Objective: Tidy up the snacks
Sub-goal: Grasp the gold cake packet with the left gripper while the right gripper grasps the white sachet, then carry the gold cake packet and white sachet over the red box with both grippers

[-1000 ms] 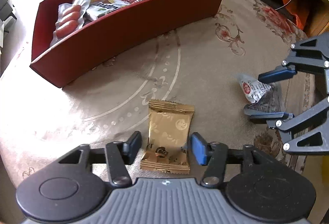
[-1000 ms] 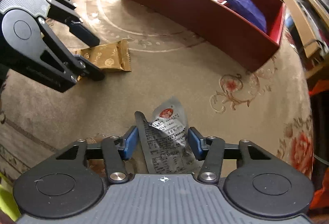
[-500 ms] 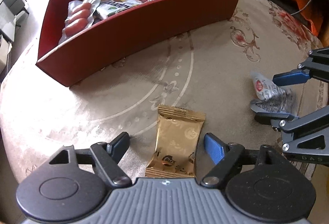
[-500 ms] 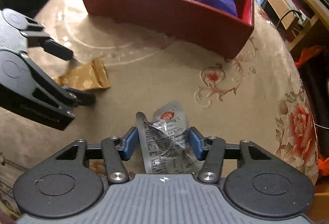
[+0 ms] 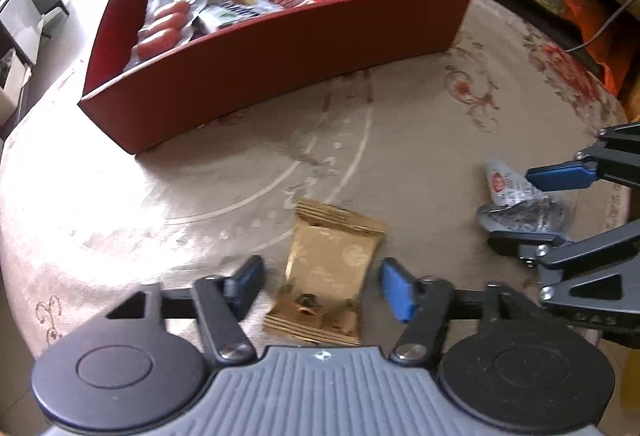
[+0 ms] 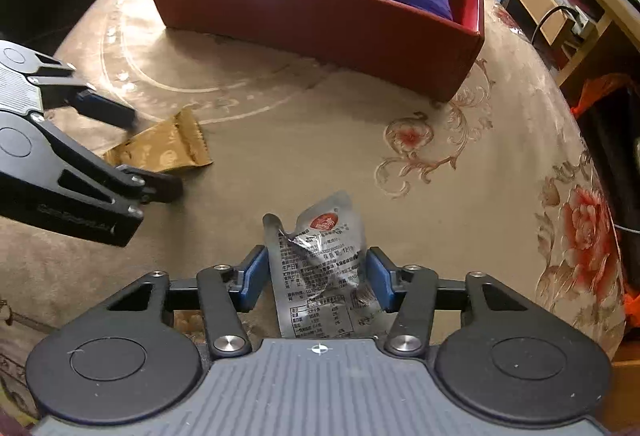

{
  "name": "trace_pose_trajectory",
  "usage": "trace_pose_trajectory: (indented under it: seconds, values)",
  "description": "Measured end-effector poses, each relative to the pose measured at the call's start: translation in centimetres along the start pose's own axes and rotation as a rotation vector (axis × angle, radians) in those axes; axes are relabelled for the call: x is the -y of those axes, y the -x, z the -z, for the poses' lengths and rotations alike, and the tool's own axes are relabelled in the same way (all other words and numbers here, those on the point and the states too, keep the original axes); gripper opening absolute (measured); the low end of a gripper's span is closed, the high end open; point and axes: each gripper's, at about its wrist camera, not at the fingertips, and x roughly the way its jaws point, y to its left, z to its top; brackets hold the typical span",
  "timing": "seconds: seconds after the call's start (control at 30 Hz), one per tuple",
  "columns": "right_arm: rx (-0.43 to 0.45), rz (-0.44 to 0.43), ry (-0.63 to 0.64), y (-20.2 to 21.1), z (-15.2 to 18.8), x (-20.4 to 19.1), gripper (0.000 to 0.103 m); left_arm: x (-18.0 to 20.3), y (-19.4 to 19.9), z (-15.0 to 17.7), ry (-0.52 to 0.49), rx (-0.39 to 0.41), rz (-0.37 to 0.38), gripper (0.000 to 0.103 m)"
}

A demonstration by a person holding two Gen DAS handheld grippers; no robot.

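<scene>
Left claw [image 5: 320, 286] of mine straddles the crinkly gold packet [image 5: 328, 276] lying flat on the counter [image 5: 240, 196]; its jaws have just been closing in, with gaps left on both sides. Right claw [image 6: 316, 276] hugs a wrinkled silver pouch [image 6: 320, 268], though I can't tell if the pads actually squeeze it. Behind both sits the red cardboard box [image 5: 280, 52], sausages and a shiny purple bag inside. Flowery beige cloth everywhere.
</scene>
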Motion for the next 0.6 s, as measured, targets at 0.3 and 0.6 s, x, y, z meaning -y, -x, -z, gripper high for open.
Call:
trace_pose_trajectory:
  seconds: [0.3,0.6]
  values:
    - [0.031,0.013,-0.05,1.1,0.3,-0.2,0.055,0.4,0.8,0.5,0.021,0.001,0.024,0.038]
    - [0.068,0.012,-0.067,2.0,0.1,-0.7,0.055,-0.1,2.2,1.3,0.073,0.032,0.021,0.038]
